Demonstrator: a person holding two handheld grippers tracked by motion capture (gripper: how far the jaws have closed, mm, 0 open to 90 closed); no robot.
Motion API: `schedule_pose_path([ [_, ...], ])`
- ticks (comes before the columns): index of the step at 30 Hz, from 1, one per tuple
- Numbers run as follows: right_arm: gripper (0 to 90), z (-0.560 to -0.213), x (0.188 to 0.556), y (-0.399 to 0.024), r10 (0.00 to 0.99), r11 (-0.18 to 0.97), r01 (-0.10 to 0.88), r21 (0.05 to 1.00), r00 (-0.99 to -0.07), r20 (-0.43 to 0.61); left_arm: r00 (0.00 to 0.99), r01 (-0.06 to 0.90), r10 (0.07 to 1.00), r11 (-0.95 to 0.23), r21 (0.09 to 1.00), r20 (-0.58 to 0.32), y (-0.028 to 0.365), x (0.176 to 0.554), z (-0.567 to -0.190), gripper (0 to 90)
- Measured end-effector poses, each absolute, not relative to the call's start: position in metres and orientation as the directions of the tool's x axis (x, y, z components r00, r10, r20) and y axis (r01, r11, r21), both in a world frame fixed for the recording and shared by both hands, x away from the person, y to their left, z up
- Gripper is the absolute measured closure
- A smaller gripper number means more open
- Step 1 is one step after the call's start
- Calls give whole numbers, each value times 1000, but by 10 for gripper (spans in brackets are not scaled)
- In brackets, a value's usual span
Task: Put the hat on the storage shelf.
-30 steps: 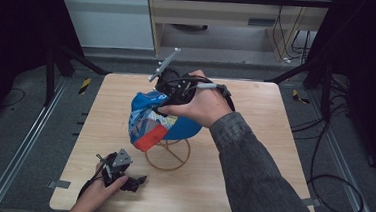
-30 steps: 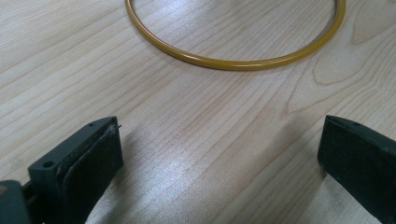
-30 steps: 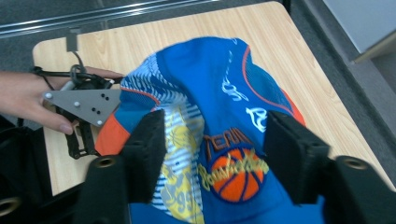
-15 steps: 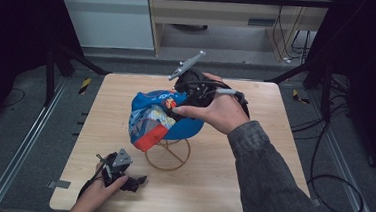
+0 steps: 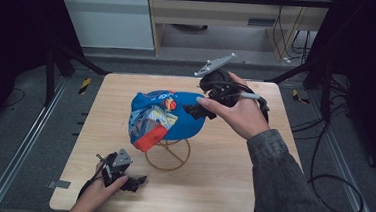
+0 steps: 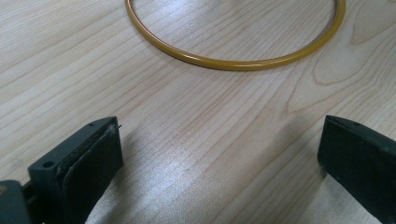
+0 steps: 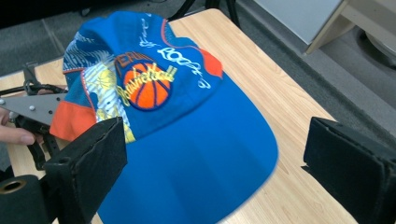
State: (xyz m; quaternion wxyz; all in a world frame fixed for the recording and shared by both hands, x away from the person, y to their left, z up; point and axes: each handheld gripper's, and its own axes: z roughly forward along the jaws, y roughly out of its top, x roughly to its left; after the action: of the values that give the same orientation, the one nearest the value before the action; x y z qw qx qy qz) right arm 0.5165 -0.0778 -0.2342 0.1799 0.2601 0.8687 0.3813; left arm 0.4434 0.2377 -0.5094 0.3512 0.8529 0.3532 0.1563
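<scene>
A blue cap (image 5: 167, 117) with a basketball patch and an orange patch hangs on a yellow wire stand (image 5: 166, 170) in the middle of the wooden table (image 5: 250, 190). My right gripper (image 5: 201, 109) hovers at the cap's right, by the brim. Its jaws have just been opening and stand wide apart. In the right gripper view the cap (image 7: 187, 140) lies ahead of the right gripper (image 7: 215, 163), with no pad pressing on it. My left gripper (image 5: 133, 182) rests on the table at the front left, open, its jaws pointing at the stand's ring (image 6: 233, 63).
Black frame posts stand at the table's far corners. Floor rails run along both sides. A cabinet (image 5: 232, 19) stands beyond the far edge, and cables (image 5: 330, 186) lie on the floor at the right. A strip of tape (image 5: 55, 183) marks the front left corner.
My right gripper has opened, let go of the cap and drawn back to the right. The cap stays on the stand, settled a little. The left gripper has not moved.
</scene>
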Motion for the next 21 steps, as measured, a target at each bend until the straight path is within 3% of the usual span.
schedule_pose_path([
  [21, 71, -235, 509, -124, 676, 491, 348, 799, -731, -97, 701, 494, 713, -503, 709, 18, 238, 443, -509, 0],
])
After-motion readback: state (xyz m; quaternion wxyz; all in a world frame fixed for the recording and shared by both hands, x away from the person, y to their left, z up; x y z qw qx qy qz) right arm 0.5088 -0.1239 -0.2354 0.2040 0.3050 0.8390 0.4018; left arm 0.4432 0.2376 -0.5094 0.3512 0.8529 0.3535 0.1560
